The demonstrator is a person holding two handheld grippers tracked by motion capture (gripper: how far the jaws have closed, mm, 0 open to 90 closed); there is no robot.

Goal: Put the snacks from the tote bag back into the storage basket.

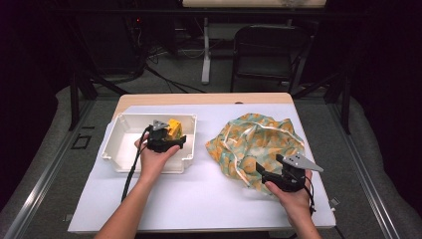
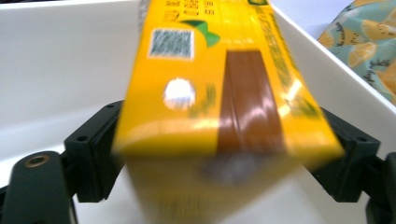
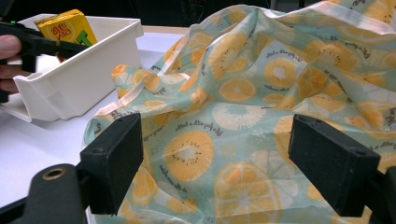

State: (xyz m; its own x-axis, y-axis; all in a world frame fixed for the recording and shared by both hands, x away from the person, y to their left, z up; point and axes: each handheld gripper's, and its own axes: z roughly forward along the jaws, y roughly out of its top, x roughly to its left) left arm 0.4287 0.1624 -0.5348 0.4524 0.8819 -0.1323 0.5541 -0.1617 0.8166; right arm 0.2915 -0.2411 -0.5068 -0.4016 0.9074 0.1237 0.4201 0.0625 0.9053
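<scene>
Yellow carton (image 2: 219, 84): I see it sitting squarely between my left jaws, which pinch it from both sides; its near end is blurred in the left gripper view, with a brown strip and a printed code square on top.
Carton's place: inside the white bin (image 1: 124, 149), toward the far right corner, seen from above at (image 1: 174, 128).
Left gripper (image 1: 166, 142): I hold it over the bin, reaching in from the near side, jaws pressed onto the carton.
White bin: it rests on the left half of the white sheet (image 1: 199, 199) covering the table (image 1: 149, 98).
Patterned cloth (image 1: 254, 144): crumpled on the right half of the sheet, teal with orange citrus slices, apart from the bin.
Right gripper (image 3: 215, 163): I see its jaws spread wide, gripping nothing, with the cloth lying just ahead of and below them.
Right hand (image 1: 293, 196): at the cloth's near edge.
</scene>
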